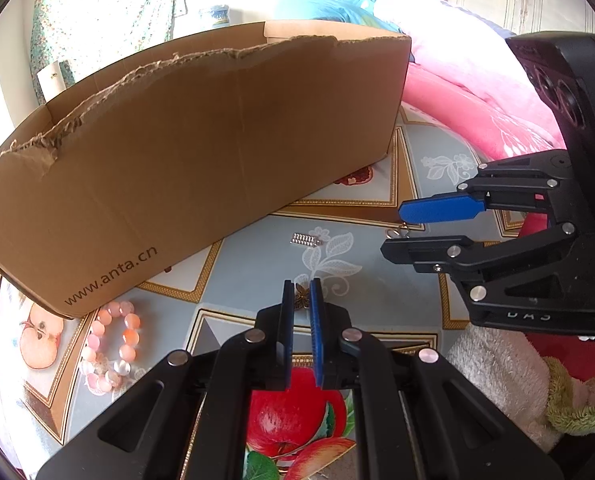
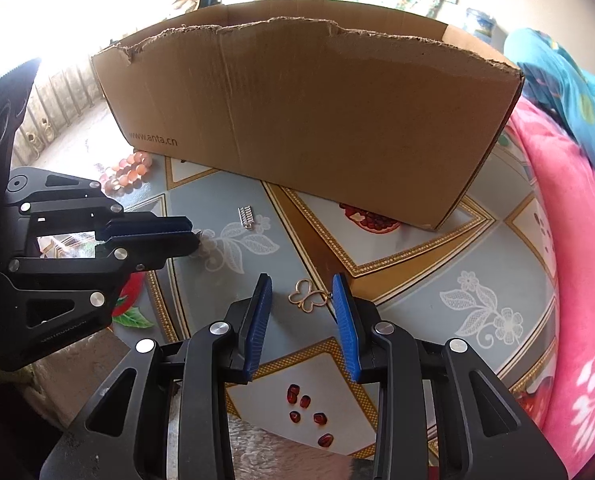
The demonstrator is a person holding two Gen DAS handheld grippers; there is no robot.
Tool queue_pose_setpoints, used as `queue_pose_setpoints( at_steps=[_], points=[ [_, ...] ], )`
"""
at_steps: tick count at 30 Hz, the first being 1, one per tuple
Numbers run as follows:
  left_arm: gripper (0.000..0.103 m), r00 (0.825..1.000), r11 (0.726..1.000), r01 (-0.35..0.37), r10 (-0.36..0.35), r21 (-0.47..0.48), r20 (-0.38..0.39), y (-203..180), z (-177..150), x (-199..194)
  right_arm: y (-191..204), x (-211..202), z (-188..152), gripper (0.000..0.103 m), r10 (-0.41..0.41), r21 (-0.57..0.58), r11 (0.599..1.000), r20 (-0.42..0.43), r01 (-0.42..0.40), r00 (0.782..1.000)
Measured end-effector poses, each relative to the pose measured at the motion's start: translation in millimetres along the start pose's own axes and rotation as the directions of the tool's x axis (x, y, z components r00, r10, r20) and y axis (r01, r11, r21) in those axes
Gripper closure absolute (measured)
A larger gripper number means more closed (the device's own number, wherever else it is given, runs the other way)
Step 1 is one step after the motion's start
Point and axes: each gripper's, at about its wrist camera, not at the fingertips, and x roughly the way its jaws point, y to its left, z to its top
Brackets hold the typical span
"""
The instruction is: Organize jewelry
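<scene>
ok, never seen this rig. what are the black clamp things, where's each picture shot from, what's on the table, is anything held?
There is no robot. A person holds a two-finger gripper in each hand, and each carries a fisheye camera that looks along its fingers. The left wrist view shows the left gripper at the bottom and the right gripper at the side. The right wrist view is the reverse. On the patterned cloth are a torn box, a pink bracelet, a small silver piece and a gold butterfly. The left jaws are shut, seemingly on a small bronze charm. The right jaws stand open around the butterfly without gripping it.
</scene>
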Motion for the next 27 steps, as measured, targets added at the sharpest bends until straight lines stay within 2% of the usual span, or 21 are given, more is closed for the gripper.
queue_pose_setpoints(
  at_steps=[5, 7, 24, 25, 27],
  points=[
    [0.096, 1.0, 1.0, 0.001, -0.001, -0.002, 0.0, 0.5, -0.6, -0.6, -10.1, -4.1, 0.3, 0.079, 0.01, -0.006, 1.0, -0.01, -0.01, 1.0],
    [0.096, 1.0, 1.0, 0.0, 0.0, -0.001, 0.0, 0.4, -0.6, -0.7, -13.0, -5.2, 0.7, 0.085, 0.009, 0.0, 1.0, -0.015, -0.009, 1.0],
    [0.096, 1.0, 1.0, 0.001, -0.001, 0.001, 0.002, -0.1, -1.1, -0.8, -18.8, -9.8, -1.0, 0.086, 0.024, 0.042, 0.999, -0.018, -0.023, 1.0],
    [0.096, 1.0, 1.0, 0.002, -0.002, 0.001, 0.003, -0.1, -1.4, -1.1, -19.1, -10.2, -0.9, 0.095, 0.025, 0.043, 0.999, -0.016, -0.025, 1.0],
    [0.096, 1.0, 1.0, 0.0, 0.0, 0.001, 0.002, 0.0, -1.3, -0.7, -21.4, -11.3, -0.1, 0.098, 0.031, 0.049, 0.998, -0.02, -0.03, 0.999]
  ],
)
